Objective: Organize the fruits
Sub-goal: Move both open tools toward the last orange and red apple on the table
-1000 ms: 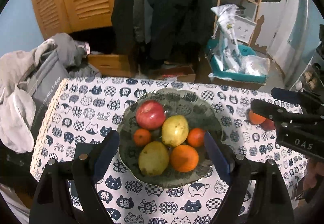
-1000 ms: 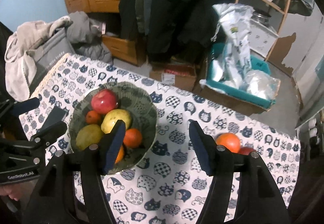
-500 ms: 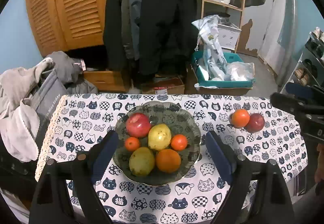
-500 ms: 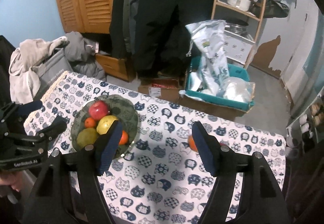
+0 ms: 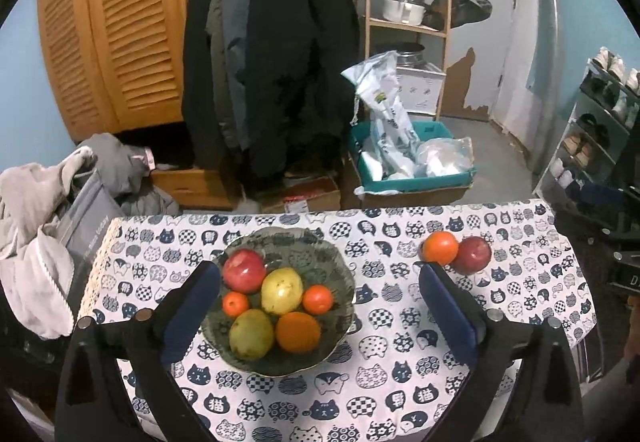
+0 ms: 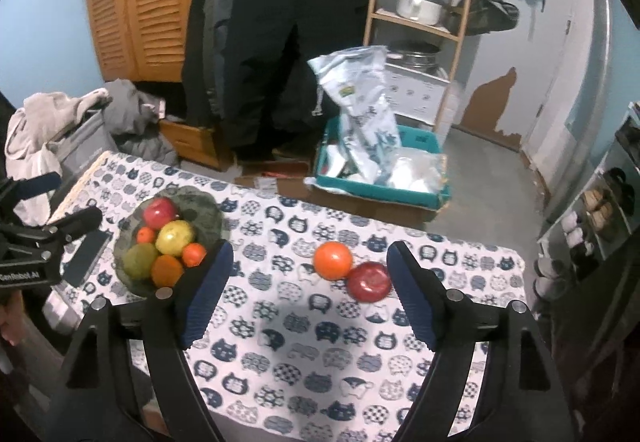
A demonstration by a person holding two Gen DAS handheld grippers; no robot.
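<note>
Two loose fruits, orange [image 6: 333, 260] and apple [image 6: 369, 281], lie beyond right fingers [image 6: 410, 296]; jaws opening, empty.

Beyond the far edge of the table [image 5: 520, 306], covered in a cat-print cloth, dark coats [image 5: 276, 54] hang beside an orange louvred wardrobe [image 5: 116, 38]. Pale blue walls [image 6: 560, 54] show patches of peeled paint near the grey floor [image 6: 492, 178]. A wooden shelf unit [image 5: 404, 2] holds a metal pot [image 6: 418, 7]. A teal crate [image 6: 380, 182] with plastic bags sits on cardboard boxes, a shoe rack [image 5: 596, 138] stands at the right, and grey clothes [image 5: 44, 210] pile up off the left edge.
</note>
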